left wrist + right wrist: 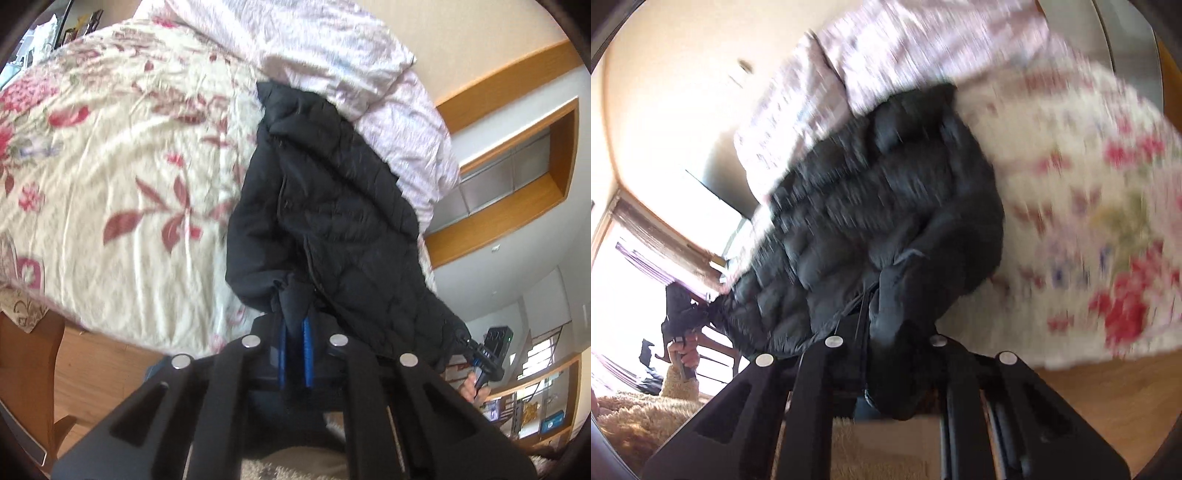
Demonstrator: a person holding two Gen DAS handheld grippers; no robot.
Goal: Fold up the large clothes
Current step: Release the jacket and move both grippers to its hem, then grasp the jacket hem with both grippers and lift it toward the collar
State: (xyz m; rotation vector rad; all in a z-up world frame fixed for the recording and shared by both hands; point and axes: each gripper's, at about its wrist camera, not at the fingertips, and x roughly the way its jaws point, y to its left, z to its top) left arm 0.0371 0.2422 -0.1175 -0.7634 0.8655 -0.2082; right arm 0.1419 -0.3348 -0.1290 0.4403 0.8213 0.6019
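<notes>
While both grippers, left [295,354] and right [886,343], pinch the black jacket's [332,206] hem, it stretches toward twelve o'clock across the bed [110,166], ready for folding.

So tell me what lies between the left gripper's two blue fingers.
A fold of the black quilted jacket: the left gripper is shut on its hem, fabric pinched between the blue fingers. The left wrist view shows this.
</notes>
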